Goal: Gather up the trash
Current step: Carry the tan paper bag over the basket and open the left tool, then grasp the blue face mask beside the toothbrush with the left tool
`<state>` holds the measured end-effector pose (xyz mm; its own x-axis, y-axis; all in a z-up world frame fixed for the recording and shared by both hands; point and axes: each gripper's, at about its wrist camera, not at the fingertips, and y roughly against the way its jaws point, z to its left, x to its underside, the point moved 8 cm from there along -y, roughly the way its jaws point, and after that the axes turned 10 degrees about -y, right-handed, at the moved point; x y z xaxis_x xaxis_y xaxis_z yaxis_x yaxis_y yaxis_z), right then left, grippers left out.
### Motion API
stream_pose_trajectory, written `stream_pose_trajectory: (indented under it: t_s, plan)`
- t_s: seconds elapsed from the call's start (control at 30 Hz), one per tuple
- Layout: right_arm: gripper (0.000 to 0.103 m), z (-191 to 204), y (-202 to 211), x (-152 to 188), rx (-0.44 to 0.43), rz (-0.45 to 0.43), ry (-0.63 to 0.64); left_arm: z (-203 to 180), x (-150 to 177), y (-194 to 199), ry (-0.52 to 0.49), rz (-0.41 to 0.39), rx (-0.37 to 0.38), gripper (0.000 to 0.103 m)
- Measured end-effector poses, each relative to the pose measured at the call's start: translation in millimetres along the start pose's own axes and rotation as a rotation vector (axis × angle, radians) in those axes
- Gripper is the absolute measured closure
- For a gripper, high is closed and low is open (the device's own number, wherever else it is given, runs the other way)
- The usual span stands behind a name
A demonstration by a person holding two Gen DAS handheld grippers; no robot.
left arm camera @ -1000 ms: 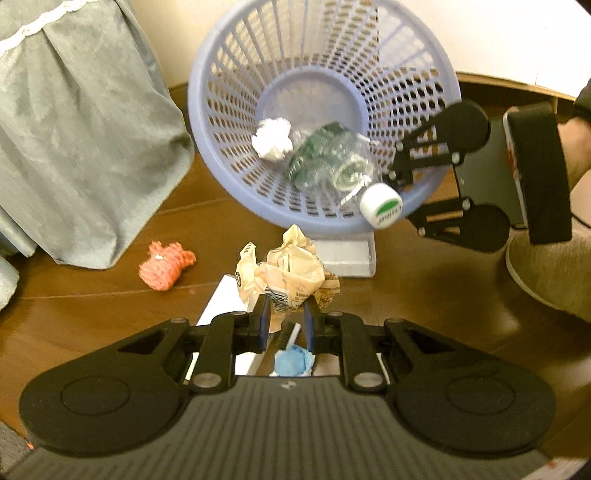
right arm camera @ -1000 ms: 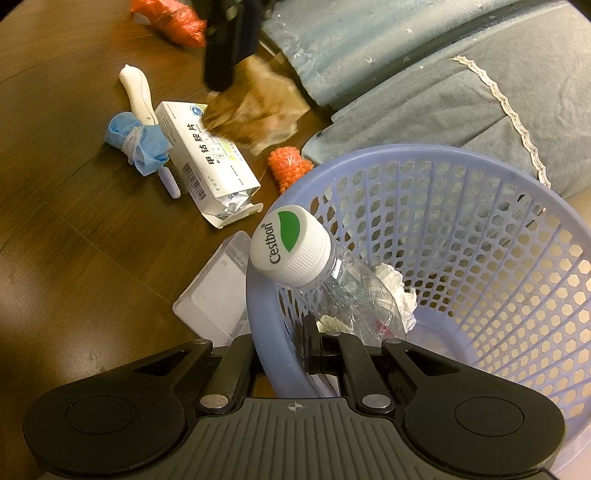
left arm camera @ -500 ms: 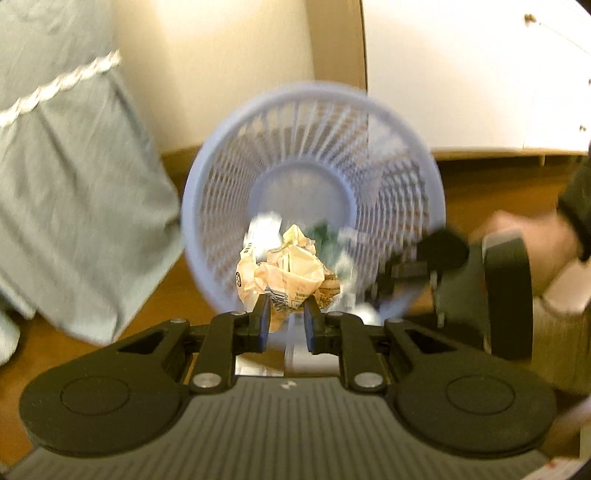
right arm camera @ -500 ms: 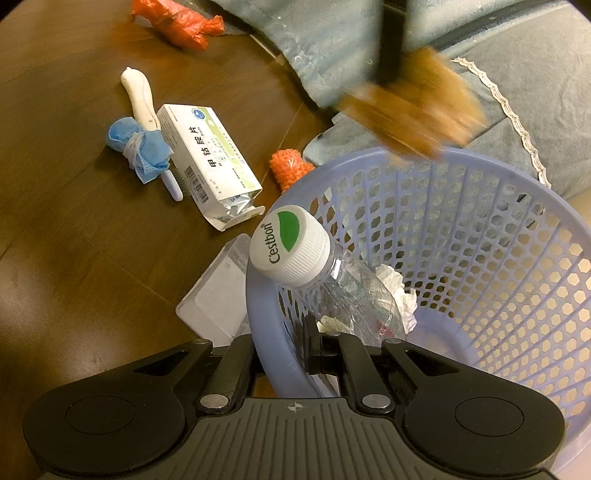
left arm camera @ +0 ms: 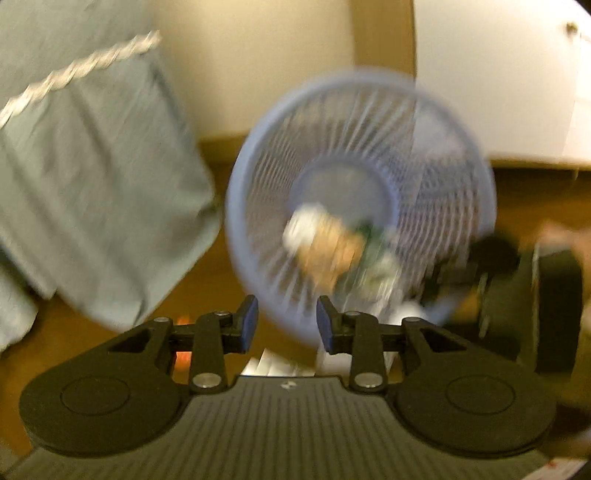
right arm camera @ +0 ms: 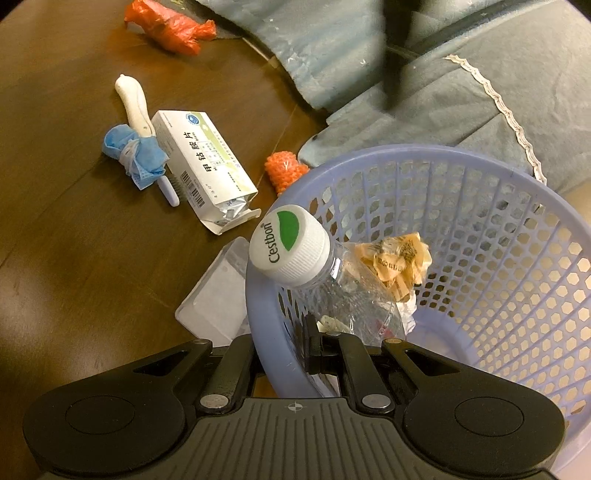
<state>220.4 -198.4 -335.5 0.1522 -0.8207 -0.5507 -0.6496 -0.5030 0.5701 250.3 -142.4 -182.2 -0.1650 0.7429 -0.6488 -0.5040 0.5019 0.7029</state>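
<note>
Left gripper [left arm camera: 286, 325], jaws just opened and empty, has dropped the crumpled wrapper [right arm camera: 397, 260] into the lilac basket [right arm camera: 509, 236], centre-right, right gripper [right arm camera: 284, 354] clamping its rim; medicine box [right arm camera: 205, 173] seems next

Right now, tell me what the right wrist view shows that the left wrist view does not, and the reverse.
Only the right wrist view shows the white medicine box, the blue crumpled face mask and the red plastic bag lying on the brown wooden floor, and the right gripper shut on the basket's rim. Only the left wrist view shows the cream wall and the left gripper, its jaws just opened and empty. Both show the lilac plastic mesh basket holding the crumpled tan paper wrapper and clear plastic bottle.
</note>
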Motion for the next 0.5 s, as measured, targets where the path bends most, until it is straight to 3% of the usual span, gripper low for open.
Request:
stream_pose_trajectory:
  t_s: [0.13,0.27,0.5]
  plan:
    - [0.100,0.8,-0.4,0.1,-0.002,0.001,0.008,3.8,59.7,7.4,0.013,0.116,-0.022,0.074]
    - [0.100,0.7,-0.7,0.3,-0.004,0.002,0.014,-3.1,99.7,8.5,0.018,0.182,-0.020,0.074]
    - [0.100,0.0,0.2,0.7,-0.006,0.001,0.019,-29.8,123.1,-5.6,-0.002,0.220,0.042,0.070]
